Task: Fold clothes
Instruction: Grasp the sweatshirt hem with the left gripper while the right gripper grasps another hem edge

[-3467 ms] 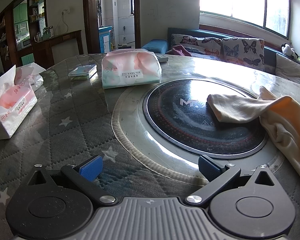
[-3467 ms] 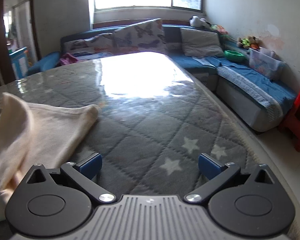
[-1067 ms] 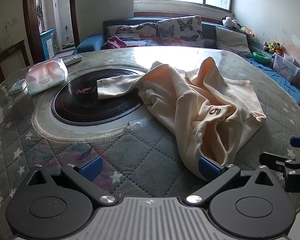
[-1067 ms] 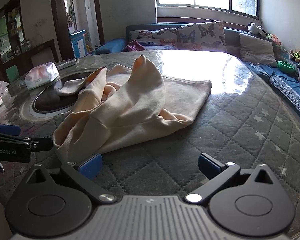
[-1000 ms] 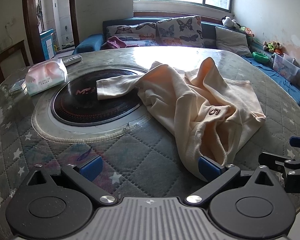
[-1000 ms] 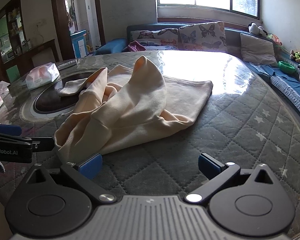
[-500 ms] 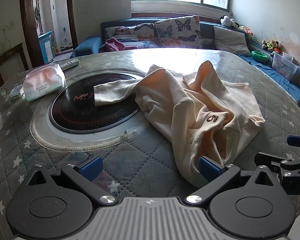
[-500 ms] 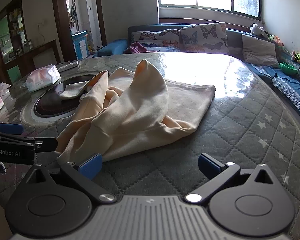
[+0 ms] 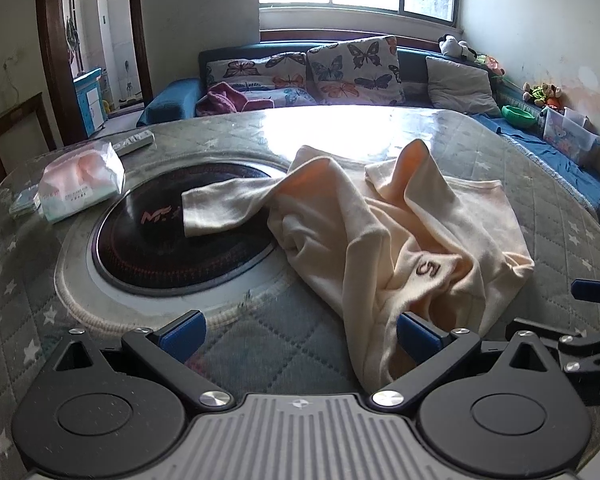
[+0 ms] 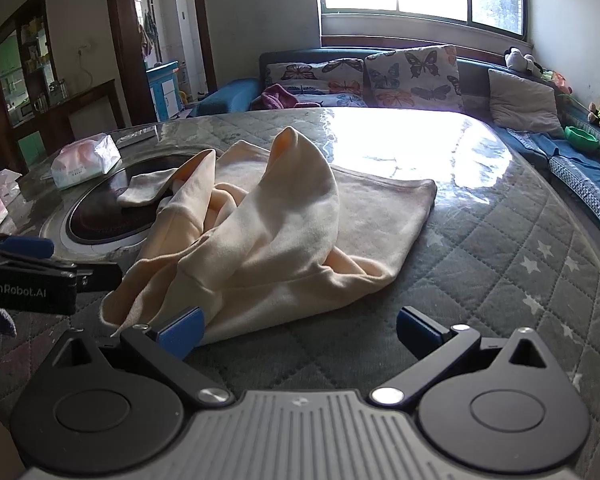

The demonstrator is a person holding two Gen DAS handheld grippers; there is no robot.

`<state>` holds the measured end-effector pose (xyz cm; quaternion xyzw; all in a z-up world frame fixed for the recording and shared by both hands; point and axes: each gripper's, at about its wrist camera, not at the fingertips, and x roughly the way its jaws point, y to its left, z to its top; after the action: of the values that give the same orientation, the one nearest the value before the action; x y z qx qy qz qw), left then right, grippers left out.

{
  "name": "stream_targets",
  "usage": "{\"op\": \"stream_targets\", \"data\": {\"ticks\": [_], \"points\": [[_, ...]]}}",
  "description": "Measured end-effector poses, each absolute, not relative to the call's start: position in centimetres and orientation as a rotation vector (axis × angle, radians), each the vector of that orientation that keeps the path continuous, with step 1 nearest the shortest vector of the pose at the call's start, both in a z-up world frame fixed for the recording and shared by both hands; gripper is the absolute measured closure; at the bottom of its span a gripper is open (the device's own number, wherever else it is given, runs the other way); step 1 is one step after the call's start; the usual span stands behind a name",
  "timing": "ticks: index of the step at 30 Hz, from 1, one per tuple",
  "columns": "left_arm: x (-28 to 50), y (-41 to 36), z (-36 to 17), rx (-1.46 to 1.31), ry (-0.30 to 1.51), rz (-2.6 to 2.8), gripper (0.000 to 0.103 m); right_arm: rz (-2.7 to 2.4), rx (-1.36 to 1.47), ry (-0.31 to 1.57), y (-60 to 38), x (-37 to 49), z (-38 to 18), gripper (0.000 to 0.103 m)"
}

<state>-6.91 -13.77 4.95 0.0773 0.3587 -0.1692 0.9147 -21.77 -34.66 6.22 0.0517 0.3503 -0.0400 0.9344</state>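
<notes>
Crumpling garment hiding its sleeves

A: Where does the left wrist view sit?

B: Low over the bench, behind the left claw, facing the window and sofa.

A: And the right?

B: Same height, just beside it, behind the right claw, facing the same way.

A: What do they share?

B: The cream garment, close in both, the dark round plate and the tissue pack. Each catches the other claw at its frame edge.
</notes>
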Motion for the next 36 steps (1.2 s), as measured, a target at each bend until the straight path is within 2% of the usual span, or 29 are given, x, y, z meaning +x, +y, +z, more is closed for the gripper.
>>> {"op": "stream_targets", "data": {"ticks": [6, 13, 16, 24, 26, 29, 36], "points": [[-5.6, -14.9, 5.7, 0.166, 0.699, -0.376, 0.001, -0.079, 0.101, 0.712, -35.2, -20.6, 6.6, 0.000], [-2.7, -16.6, 6.1, 0.137, 0.696, -0.437, 0.023, -0.086, 0.085, 0.709, -36.5, -18.3, 7.4, 0.003], [-1.1, -17.3, 5.7, 0.133, 0.713, -0.450, 0.026, -0.085, 0.084, 0.700, -37.0, -17.1, 7.8, 0.005], [2.5, -18.5, 5.0, 0.097, 0.748, -0.464, 0.033, -0.048, 0.056, 0.675, -37.6, -12.7, 8.5, 0.016], [3.2, -18.5, 4.9, 0.089, 0.757, -0.458, 0.041, -0.033, 0.048, 0.671, -37.6, -11.5, 8.7, 0.023], [4.2, -18.3, 4.5, 0.069, 0.785, -0.467, 0.050, -0.013, 0.050, 0.663, -37.7, -9.9, 8.9, 0.024], [5.6, -18.2, 4.0, 0.044, 0.823, -0.484, 0.051, 0.023, 0.017, 0.693, -37.5, -5.0, 8.1, 0.036]]}}
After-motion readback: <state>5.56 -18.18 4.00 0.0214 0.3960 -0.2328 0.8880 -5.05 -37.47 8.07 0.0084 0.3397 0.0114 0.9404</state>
